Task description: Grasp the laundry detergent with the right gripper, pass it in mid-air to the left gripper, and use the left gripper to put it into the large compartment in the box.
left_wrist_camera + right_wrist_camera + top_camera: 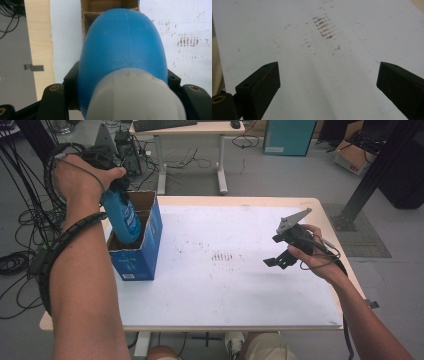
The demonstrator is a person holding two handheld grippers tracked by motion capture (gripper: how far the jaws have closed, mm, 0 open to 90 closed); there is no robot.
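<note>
A blue bottle (121, 217) with a white cap end (135, 100) hangs tilted, its lower part inside an open blue cardboard box (142, 255) at the table's left. My left gripper (111, 165) is shut on the bottle near its top, above the box. In the left gripper view the bottle (125, 45) bulges between the black jaws, with the box's brown inside (87, 15) beyond it. My right gripper (280, 260) hovers over the right side of the white table (240, 285), open, with nothing between its jaws (328, 82).
Reddish smudges (222, 256) mark the middle of the white tabletop. The box stands close to the table's left edge (40, 45). Cables (20, 220) lie on the floor at left; another desk (190, 130) stands behind.
</note>
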